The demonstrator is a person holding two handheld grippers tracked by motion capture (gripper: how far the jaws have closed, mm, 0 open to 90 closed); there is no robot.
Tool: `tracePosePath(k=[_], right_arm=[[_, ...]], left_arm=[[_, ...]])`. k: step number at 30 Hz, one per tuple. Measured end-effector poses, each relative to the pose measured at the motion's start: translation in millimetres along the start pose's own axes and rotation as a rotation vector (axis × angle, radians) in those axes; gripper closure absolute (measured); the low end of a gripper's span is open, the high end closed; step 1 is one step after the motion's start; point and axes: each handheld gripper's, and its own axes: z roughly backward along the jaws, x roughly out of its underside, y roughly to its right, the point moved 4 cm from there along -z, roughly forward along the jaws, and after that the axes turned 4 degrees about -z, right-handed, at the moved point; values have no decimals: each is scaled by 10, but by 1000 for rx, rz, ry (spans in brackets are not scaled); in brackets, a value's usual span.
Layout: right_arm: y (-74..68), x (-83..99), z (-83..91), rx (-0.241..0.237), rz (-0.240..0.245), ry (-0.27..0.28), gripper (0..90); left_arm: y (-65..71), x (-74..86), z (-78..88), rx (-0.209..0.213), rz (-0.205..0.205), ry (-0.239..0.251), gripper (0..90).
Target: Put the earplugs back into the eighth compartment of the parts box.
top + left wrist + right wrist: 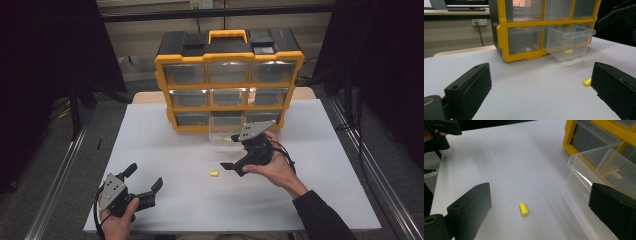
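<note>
At the left, dark curtains and a grey floor are seen beside the white tabletop (165,130); the left tool (145,186) is held low near the front edge, jaws spread wide, nothing gripped; a small yellow foam earplug (214,174) lies on the bare surface, ahead of the right tool (235,156), whose jaws are likewise wide apart and empty; behind stands a yellow-framed organiser with clear plastic drawers (229,87), its bottom middle clear drawer (224,134) pulled out, another yellow plug (568,51) seen inside.
</note>
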Motion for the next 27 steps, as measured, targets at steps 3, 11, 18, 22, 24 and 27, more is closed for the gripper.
tracePosePath(k=[3, 11, 18, 22, 24, 27], right_arm=[[-23, 17, -54, -12, 6, -14, 51], [-54, 78, -167, -55, 1, -72, 71], [-79, 137, -294, -91, -21, -132, 82], [-87, 177, -387, -99, -5, -171, 95], [-97, 185, -423, -99, 7, -178, 113], [-100, 184, -480, -96, 18, -198, 114]], left_arm=[[-3, -1, 0, -2, -4, 0, 34], [1, -1, -1, -2, 0, 2, 34], [-7, 3, 0, -6, -9, -3, 34], [-8, 4, 0, -6, -9, -5, 34], [-3, 3, -2, -2, -5, -4, 34], [-5, 4, -2, -2, -12, -7, 34]])
